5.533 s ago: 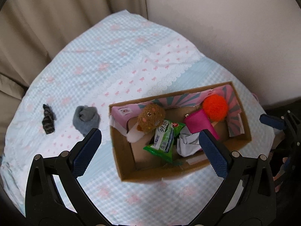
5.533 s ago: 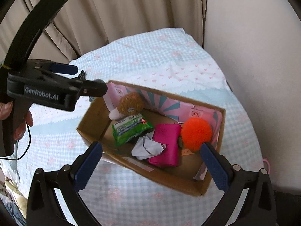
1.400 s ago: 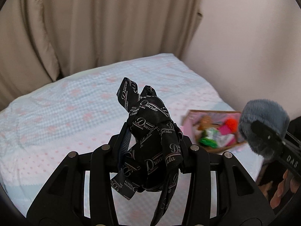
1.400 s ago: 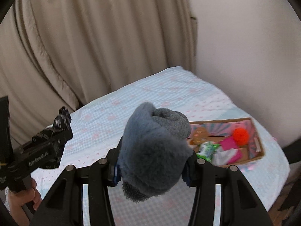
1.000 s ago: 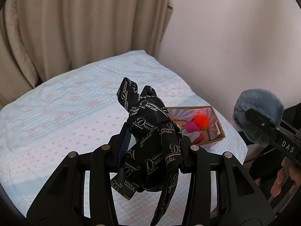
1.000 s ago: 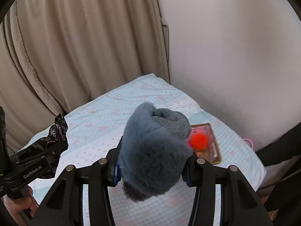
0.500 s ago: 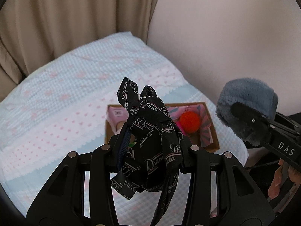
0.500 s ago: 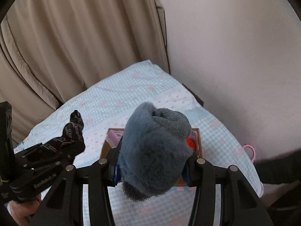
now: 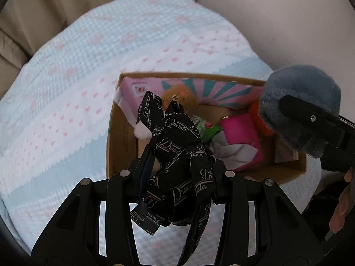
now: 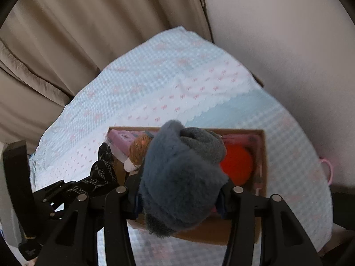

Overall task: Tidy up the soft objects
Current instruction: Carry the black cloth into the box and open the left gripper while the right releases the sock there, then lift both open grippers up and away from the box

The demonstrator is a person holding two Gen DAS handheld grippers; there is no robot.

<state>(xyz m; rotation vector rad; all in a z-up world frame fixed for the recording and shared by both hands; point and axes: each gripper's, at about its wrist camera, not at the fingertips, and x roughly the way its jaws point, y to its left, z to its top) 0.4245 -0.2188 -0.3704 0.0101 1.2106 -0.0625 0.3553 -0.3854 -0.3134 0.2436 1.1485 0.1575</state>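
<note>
My left gripper is shut on a black printed ribbon scarf and holds it above the near left part of an open cardboard box. My right gripper is shut on a fuzzy grey rolled sock, held above the box; it also shows in the left wrist view. Inside the box lie a brown plush toy, a green packet, a grey cloth, a pink pouch and an orange pom-pom.
The box sits on a bed with a light blue and white cover with pink bows. Beige curtains hang behind it and a plain wall stands at the right. A pink loop lies at the bed's right edge.
Both grippers have moved in over the box, which now looks much larger and sits right under them. Earlier both were open and the scarf and sock lay on the bed.
</note>
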